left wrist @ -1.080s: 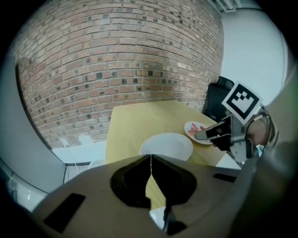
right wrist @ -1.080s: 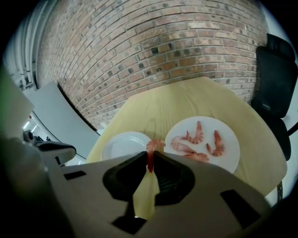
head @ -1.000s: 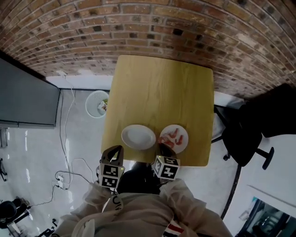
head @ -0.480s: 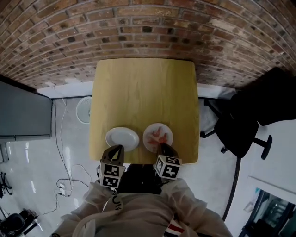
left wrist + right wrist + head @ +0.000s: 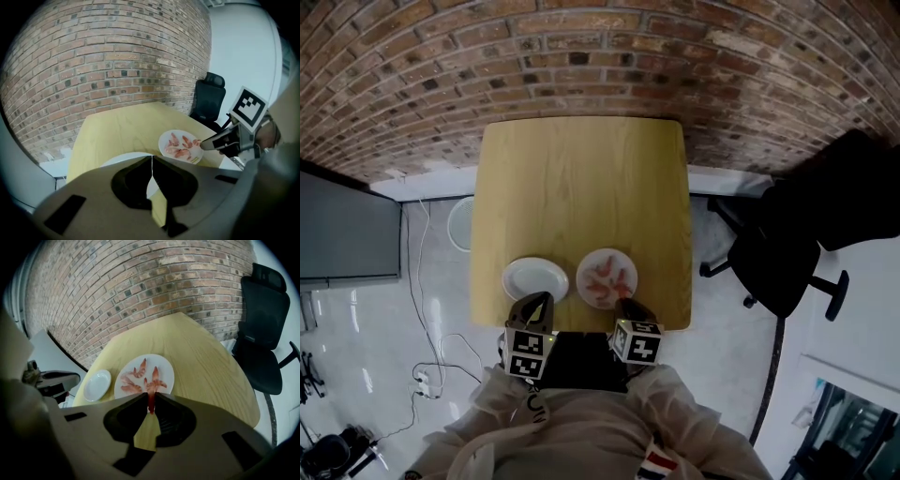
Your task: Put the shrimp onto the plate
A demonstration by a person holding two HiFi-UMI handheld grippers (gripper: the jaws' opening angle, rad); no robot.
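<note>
Right hand-held gripper clenched on one shrimp, red tail pinched between the jaws; its body points ahead and shows against the near rim of the white plate, centre of frame, which carries the other shrimp. Left hand-held gripper clenched, jaws together, nothing between them. Empty plate lies just left of the white plate; both sit at the near edge of the worktop, lower centre in the head view. Black office chair at right

We find the desk, shrimp plate and empty plate shifted leftward, the last now ahead of our left gripper.
</note>
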